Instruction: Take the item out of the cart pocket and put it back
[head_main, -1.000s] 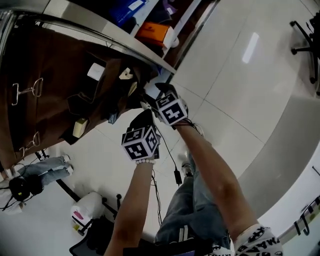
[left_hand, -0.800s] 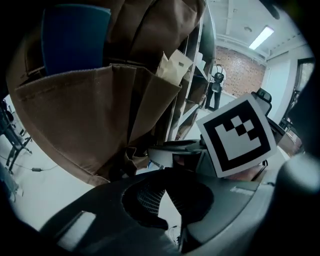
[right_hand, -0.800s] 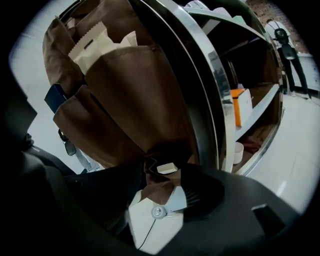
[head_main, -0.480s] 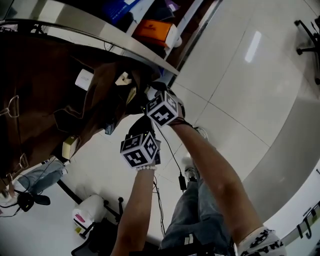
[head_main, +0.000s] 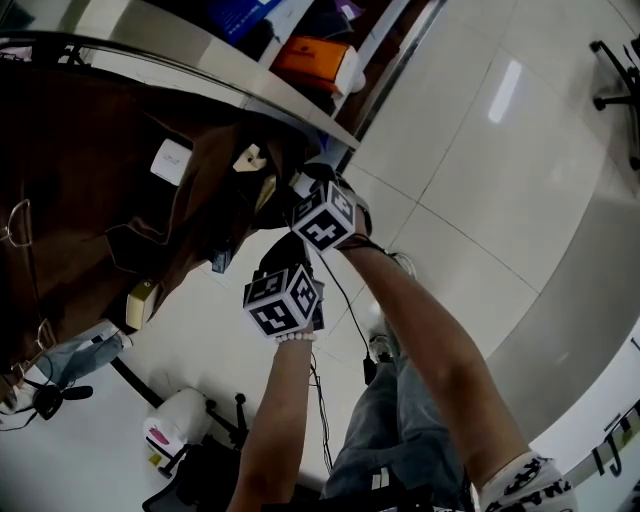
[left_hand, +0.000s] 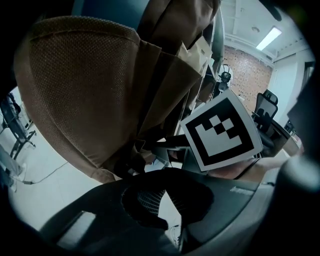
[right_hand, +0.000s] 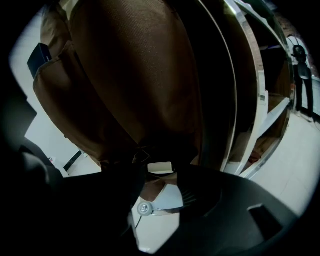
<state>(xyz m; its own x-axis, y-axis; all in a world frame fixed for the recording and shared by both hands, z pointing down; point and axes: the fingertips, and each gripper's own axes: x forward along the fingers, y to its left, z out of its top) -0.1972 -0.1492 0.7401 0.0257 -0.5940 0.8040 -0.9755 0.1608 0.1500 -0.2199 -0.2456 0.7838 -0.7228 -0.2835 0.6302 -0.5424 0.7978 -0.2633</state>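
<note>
A brown fabric organiser (head_main: 90, 200) with several pockets hangs from the cart's rail. My right gripper (head_main: 306, 182) reaches into the pocket at its right edge. In the right gripper view its jaws (right_hand: 162, 172) have just been closing. They stand apart with a pale flat item (right_hand: 160, 167) between their tips, under the pocket fabric (right_hand: 135, 85). My left gripper (head_main: 282, 250) sits just below it at the organiser's lower edge. In the left gripper view its jaws (left_hand: 160, 172) meet at the brown pocket (left_hand: 95, 95). I cannot tell if fabric is pinched.
Other pockets hold a white tag (head_main: 170, 160), a cream piece (head_main: 250, 157), a blue item (head_main: 222, 262) and a pale block (head_main: 140, 303). An orange box (head_main: 312, 62) lies on the cart shelf. A cable (head_main: 340, 300) trails over the tiled floor (head_main: 470, 150).
Both grippers have sunk a little toward the organiser's right-hand pocket, and the right gripper's marker cube has rolled slightly. The head view has shifted.
</note>
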